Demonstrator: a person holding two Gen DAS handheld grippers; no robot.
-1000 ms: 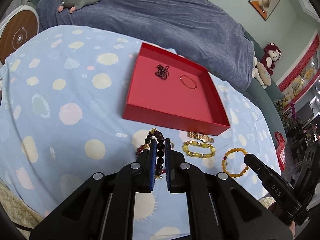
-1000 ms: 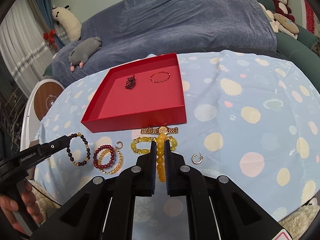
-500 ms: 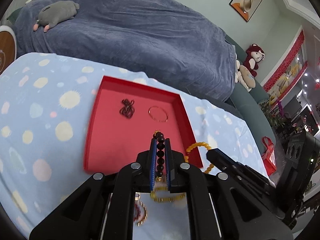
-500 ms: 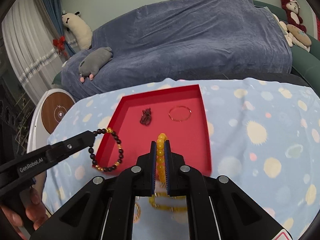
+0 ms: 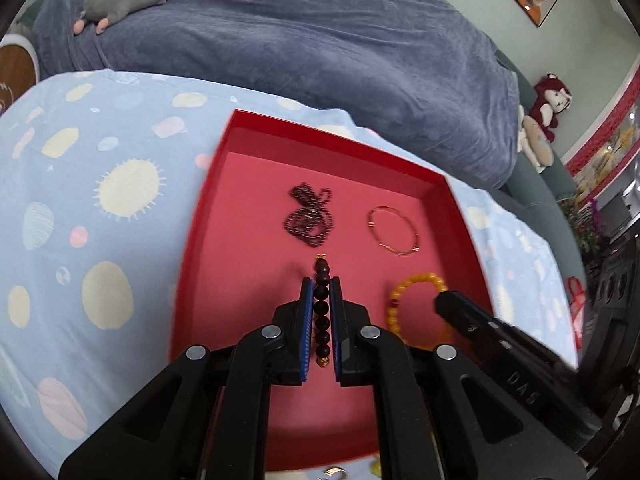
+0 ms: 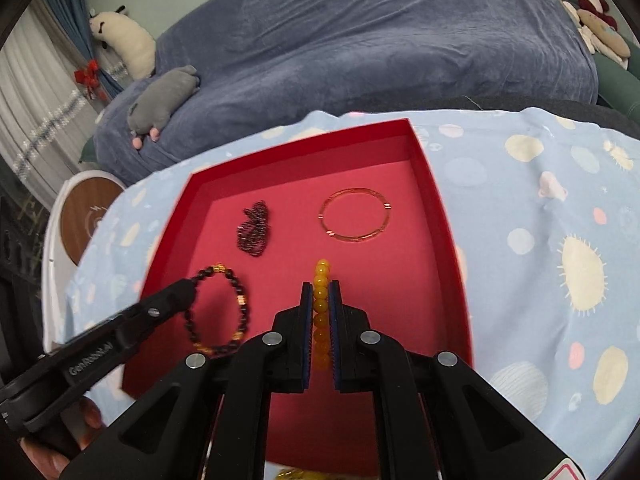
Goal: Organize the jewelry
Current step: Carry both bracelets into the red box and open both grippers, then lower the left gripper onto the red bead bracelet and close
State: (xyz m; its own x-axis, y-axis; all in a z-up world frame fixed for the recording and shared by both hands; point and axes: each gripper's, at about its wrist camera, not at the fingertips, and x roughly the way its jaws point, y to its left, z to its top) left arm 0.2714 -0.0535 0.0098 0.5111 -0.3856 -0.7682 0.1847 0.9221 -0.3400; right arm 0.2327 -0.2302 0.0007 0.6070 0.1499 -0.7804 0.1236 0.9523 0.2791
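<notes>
- Over the near half of the red tray, the left gripper was clenched on a dark beaded bracelet, the beads running up between its blue pads and poking out past the tips.
- Beside it, to its right, the right gripper was clamped on a yellow beaded bracelet, also above the tray floor.
- Ahead of both claws lay a dark bead cluster and a thin gold bangle, apart from each other, near the far wall.
- Bare tray floor lay open under and just ahead of each claw; the right wall stood near the right gripper.
- Around the tray spread a spotted blue cloth.
</notes>
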